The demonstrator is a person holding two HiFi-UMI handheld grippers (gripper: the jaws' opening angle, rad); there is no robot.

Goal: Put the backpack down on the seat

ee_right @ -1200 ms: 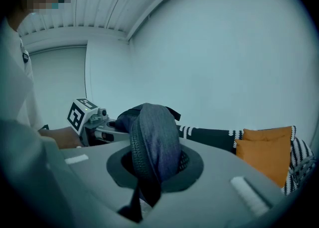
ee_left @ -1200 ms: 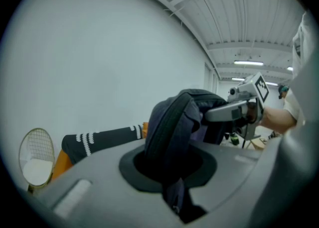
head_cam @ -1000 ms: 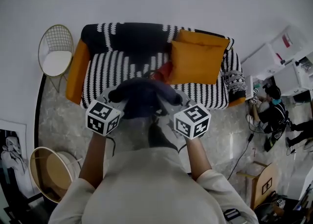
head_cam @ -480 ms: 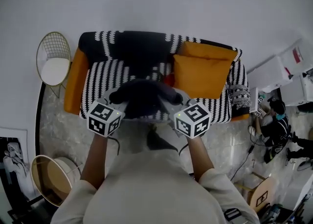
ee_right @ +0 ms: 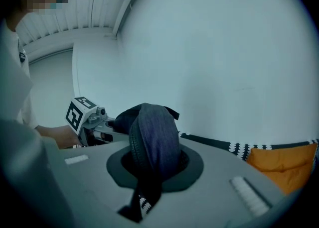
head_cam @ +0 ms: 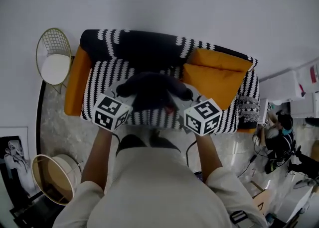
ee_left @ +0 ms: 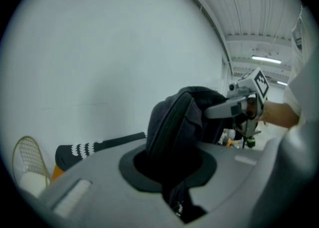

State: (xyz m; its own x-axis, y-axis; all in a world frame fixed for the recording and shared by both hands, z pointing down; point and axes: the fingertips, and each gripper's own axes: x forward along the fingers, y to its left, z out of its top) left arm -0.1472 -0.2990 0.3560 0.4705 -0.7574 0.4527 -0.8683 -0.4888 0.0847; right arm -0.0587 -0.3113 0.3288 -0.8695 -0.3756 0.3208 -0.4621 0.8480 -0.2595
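Since a second ago, both grippers and the backpack (head_cam: 152, 90) have moved forward. The marker cubes were short of the sofa's (head_cam: 149, 45) front edge then and now overlap the striped seat (head_cam: 102, 80).

The left gripper (head_cam: 121, 91) is clenched on a dark padded strap of the backpack, and in the left gripper view the strap fills the slot between the jaws (ee_left: 172, 172). The right gripper (head_cam: 185, 97) is clamped on the other side. In the right gripper view a blue-grey strap with zipper edging is pinched in its jaws (ee_right: 148, 174).

The backpack bulk sits just ahead of both grippers and spans the gap between them (ee_left: 187, 117) (ee_right: 152, 127). It is over the middle of the seat. No view shows whether it is touching the seat or just above it.

Each gripper shows across the bag in the other's view, the right one (ee_left: 244, 103) and the left one (ee_right: 92, 118).

An orange cushion (head_cam: 219, 77) lies on the seat, ahead and to the outer side of the right gripper, near the bag. A gold wire chair (head_cam: 54, 57) stands well out past the left gripper, beside the sofa's orange arm (head_cam: 75, 85). A plain white wall (ee_left: 109, 53) lies beyond both grippers.
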